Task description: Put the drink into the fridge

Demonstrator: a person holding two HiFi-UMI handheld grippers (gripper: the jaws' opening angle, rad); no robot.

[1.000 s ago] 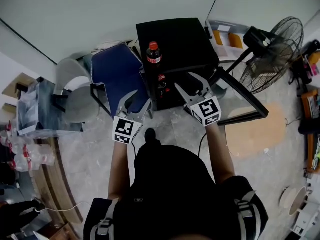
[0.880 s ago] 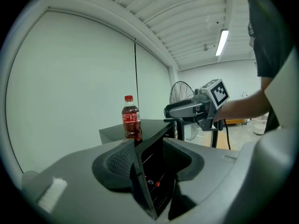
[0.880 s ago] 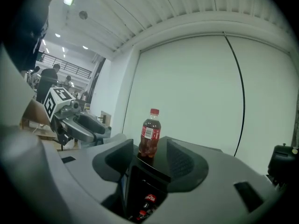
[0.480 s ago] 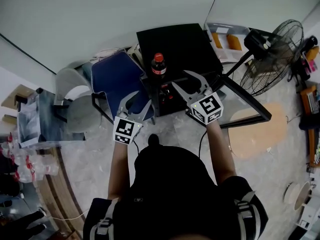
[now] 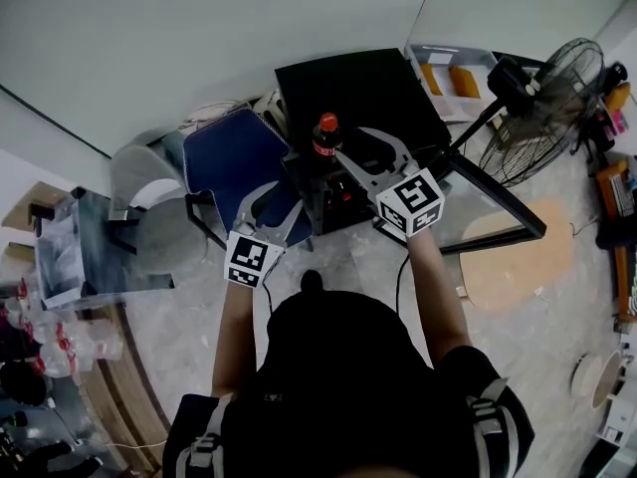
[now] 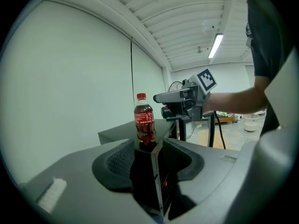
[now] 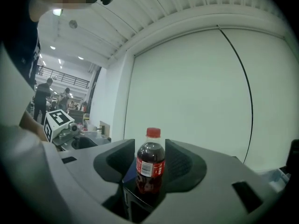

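The drink bottle (image 5: 326, 135) stands on the black fridge (image 5: 368, 88), at its front edge.

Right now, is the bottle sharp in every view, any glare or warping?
Head view: bottle sharp, even light, fisheye bends the walls. Left gripper view: bottle crisp, corners vignetted black. Right gripper view: bottle sharp, mirrored in the glossy fridge top, no glare.

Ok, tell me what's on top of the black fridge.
A red-capped cola bottle stands upright near the front edge of the fridge top. The right hand-held gripper hides part of that edge; nothing else shows there.
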